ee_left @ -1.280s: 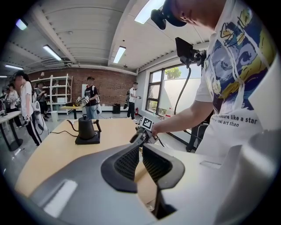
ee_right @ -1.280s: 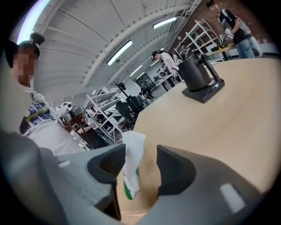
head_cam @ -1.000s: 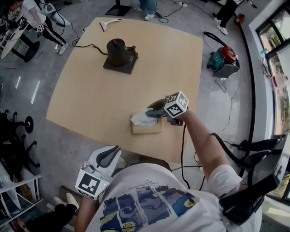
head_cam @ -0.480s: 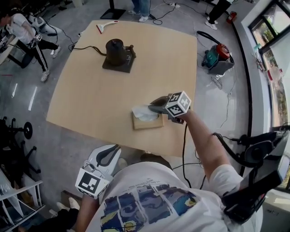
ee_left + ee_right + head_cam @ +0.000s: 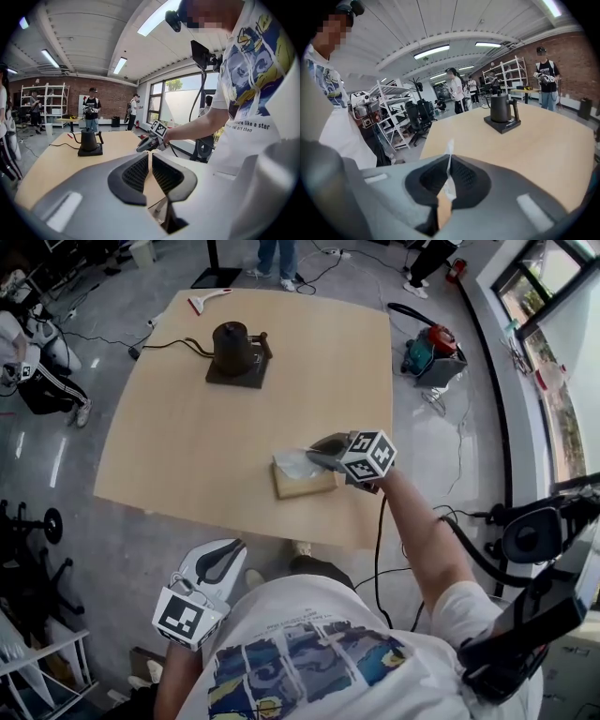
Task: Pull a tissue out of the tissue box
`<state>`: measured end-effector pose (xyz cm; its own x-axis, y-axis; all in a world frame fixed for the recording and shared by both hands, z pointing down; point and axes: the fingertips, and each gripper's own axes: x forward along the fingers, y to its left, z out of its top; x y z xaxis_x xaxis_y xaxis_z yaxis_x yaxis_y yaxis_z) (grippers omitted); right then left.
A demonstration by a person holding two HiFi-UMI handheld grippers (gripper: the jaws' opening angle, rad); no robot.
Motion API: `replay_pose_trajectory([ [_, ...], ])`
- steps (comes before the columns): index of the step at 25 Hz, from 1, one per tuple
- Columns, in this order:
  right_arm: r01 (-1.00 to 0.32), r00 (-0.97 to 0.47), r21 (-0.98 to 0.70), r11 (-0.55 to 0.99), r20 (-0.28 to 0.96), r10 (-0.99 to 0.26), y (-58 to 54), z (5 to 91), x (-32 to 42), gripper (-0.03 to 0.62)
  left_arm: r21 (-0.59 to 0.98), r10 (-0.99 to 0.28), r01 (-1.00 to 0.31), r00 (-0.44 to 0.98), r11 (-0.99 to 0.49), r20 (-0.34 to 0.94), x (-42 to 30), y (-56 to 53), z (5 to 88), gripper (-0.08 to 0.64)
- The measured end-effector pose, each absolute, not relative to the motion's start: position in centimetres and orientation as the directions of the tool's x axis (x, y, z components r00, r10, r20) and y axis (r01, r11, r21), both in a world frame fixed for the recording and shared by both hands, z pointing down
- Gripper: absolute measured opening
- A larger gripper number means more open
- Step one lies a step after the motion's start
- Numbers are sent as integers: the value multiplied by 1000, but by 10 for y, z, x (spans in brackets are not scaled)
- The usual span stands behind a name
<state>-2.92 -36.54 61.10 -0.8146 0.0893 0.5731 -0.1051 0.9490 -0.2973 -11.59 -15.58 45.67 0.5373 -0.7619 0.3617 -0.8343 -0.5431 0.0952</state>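
A tan tissue box [image 5: 307, 486] lies near the table's near edge, with a white tissue [image 5: 293, 463] rising out of its top. My right gripper [image 5: 317, 448] sits just above the box, shut on that tissue. In the right gripper view a thin white strip of tissue [image 5: 450, 149] stands pinched between the black pads [image 5: 464, 178], and the tan box [image 5: 444, 213] shows below them. My left gripper [image 5: 225, 559] hangs off the table by my body, shut and empty. Its fingertips [image 5: 140, 164] meet in the left gripper view, which also shows the right gripper [image 5: 146, 144] beyond them.
A black kettle on its base [image 5: 234, 350] stands at the far side of the wooden table [image 5: 187, 446], with a cord trailing left. A small red-and-white tool [image 5: 208, 301] lies at the far corner. A vacuum cleaner [image 5: 431, 352] sits on the floor to the right; people stand around.
The right gripper has risen a little above the box with the tissue pinched, so the tissue stands taller. The left gripper has stayed low beside my body.
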Motion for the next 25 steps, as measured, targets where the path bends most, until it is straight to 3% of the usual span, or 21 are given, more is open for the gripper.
replay_pose_trajectory([
  [12,-220,-794,-173,960,604,-72,-345,586,-27,3,68,-736,-795,587,-602,339,-128,-117,449,29],
  [25,-381,-782,-57,923,552,-289,-348,547,-21,3,81,-684,-744,647,-664,337,-140,-94,454,29],
])
